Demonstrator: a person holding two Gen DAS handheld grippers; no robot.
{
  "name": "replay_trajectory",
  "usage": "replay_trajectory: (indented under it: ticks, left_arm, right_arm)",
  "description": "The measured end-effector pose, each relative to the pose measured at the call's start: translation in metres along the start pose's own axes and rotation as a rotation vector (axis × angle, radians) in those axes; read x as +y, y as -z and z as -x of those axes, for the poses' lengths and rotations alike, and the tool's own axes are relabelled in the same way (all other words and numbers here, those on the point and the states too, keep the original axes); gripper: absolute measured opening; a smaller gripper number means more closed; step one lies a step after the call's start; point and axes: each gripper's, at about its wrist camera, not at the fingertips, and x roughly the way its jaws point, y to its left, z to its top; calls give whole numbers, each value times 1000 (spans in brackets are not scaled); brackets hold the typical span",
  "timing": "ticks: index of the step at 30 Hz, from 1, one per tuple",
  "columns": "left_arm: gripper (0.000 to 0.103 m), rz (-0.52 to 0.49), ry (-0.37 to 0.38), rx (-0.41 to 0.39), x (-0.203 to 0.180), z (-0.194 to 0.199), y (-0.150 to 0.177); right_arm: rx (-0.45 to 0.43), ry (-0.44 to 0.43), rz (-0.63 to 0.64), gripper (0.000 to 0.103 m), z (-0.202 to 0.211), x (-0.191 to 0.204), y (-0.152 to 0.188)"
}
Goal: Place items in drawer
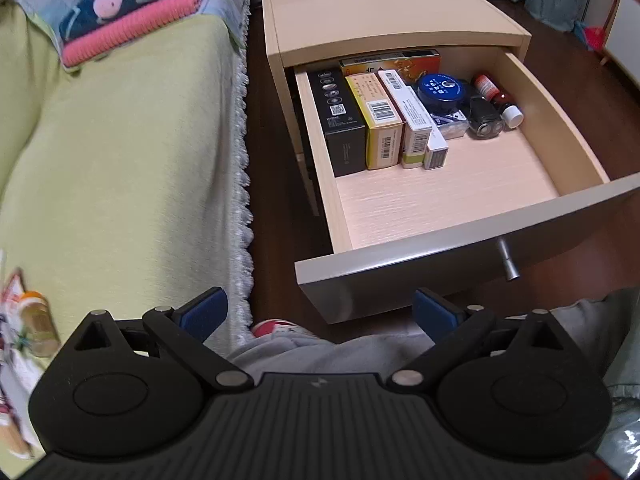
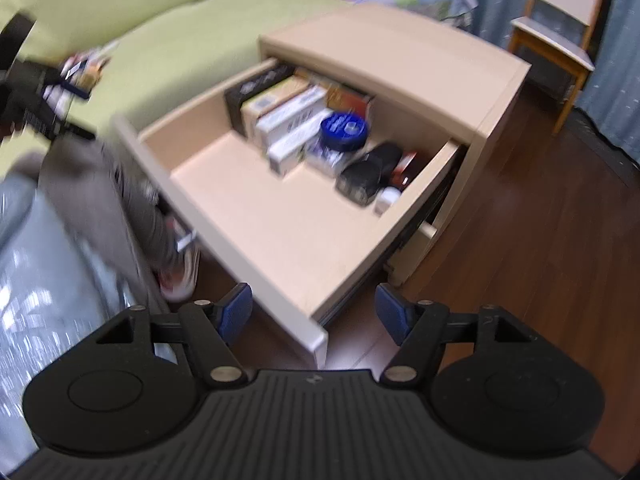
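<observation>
The pale wooden drawer (image 1: 448,204) of a nightstand (image 1: 384,12) stands pulled out. At its back lie a black box (image 1: 340,120), a yellow box (image 1: 376,120), white boxes (image 1: 412,120), a blue round tin (image 1: 442,88), a black device (image 1: 484,118) and small bottles (image 1: 500,96). My left gripper (image 1: 320,312) hangs open and empty in front of the drawer. An orange-capped bottle (image 1: 38,320) and packets lie on the bed at lower left. My right gripper (image 2: 314,312) is open and empty above the drawer's front corner (image 2: 316,336); this view is blurred.
A bed with a green cover (image 1: 120,140) lies left of the nightstand, folded blankets (image 1: 132,12) at its head. A person's grey-trousered leg (image 1: 320,348) and a red-white shoe (image 2: 178,276) are by the drawer front. A wooden chair (image 2: 560,52) stands on the dark floor.
</observation>
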Motion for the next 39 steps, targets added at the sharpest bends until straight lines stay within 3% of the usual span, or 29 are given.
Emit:
replay_trajectory:
  ticks: [8,12,16,18,25,39]
  left_arm:
    - [95,8,95,9,7,-30,3]
    - [86,-19,115,-12,4,-37,3]
    - [78,-34,134,-7,3,-45,2]
    - [70,-42,133,-8,2,-47,3]
    - [66,-74,119,-17,0,-49,2]
    - [66,-77,112,-21,0,-51,1]
  right_arm:
    - [84,23,-5,65,-31,-4,21]
    - [94,17,-2,63,-39,-3,29]
    - [88,8,-3,52,-43,-1,30]
    - [84,6,-2,49,-43,-2,27]
    - [81,-26,12,28,-45,5,27]
    - [77,14,-4,29,-45,13,24]
